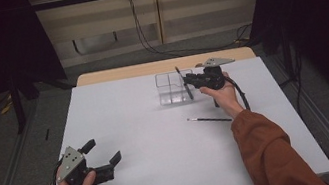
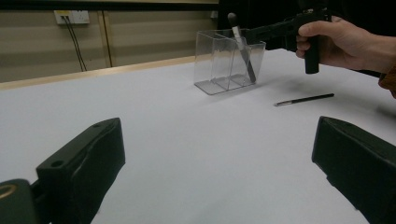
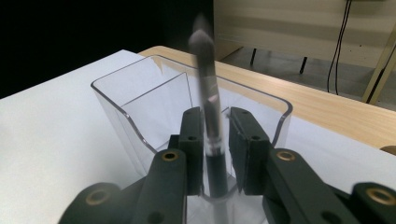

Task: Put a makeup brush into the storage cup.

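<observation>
1. Desk (image 1: 161, 144): flat white top, with a strip of pale wood along the far edge.
2. Clear plastic holder (image 1: 172, 88) stands on the desk toward the far side, divided into compartments.
3. One thin dark brush (image 1: 209, 119) lies flat on the desk, near the holder, on its near right side.

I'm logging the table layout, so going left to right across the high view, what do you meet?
Left gripper with open jaws → clear holder → loose brush lying flat on the table. The right gripper and the brush standing in the holder overlap it, so I leave them out.
</observation>
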`<state>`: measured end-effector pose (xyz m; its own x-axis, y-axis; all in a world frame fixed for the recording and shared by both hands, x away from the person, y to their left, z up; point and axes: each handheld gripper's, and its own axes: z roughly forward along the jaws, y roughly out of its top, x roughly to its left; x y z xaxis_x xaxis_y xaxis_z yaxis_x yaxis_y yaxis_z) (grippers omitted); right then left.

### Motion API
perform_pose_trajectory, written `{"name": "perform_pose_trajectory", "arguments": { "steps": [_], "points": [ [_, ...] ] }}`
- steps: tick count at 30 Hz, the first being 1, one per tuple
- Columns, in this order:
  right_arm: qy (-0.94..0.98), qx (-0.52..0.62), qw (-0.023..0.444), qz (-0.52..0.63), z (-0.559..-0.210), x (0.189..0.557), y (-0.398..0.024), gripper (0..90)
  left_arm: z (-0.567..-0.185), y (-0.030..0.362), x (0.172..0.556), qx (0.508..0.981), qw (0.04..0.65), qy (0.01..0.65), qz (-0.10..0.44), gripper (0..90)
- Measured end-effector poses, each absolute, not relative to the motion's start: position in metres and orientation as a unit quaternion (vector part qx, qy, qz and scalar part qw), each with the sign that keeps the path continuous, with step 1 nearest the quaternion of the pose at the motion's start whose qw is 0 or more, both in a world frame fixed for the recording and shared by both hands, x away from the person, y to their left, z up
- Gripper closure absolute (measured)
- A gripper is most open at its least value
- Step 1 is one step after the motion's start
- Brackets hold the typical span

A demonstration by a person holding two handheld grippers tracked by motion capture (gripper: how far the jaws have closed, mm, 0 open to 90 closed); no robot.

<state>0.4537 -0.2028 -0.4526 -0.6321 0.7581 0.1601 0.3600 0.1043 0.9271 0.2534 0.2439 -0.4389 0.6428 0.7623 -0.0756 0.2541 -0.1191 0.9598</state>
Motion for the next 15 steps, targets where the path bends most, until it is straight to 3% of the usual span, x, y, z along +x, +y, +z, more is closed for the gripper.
{"name": "perform_pose_trajectory", "arguments": {
  "steps": [8,12,15],
  "points": [
    [0.712,0.387,0.184,0.557,-0.4514,0.4508,-0.2048,63.9,-0.4387,0.2441,0.2533,0.713,0.56,0.356,0.227,2.7],
    [0.71,0.384,0.186,0.56,-0.4498,0.447,-0.2061,50.7,-0.4388,0.244,0.2532,0.71,0.563,0.358,0.226,2.7],
    [0.715,0.383,0.189,0.554,-0.4488,0.4439,-0.2053,35.9,-0.4385,0.2438,0.2532,0.71,0.563,0.357,0.227,2.7]
  ]
}}
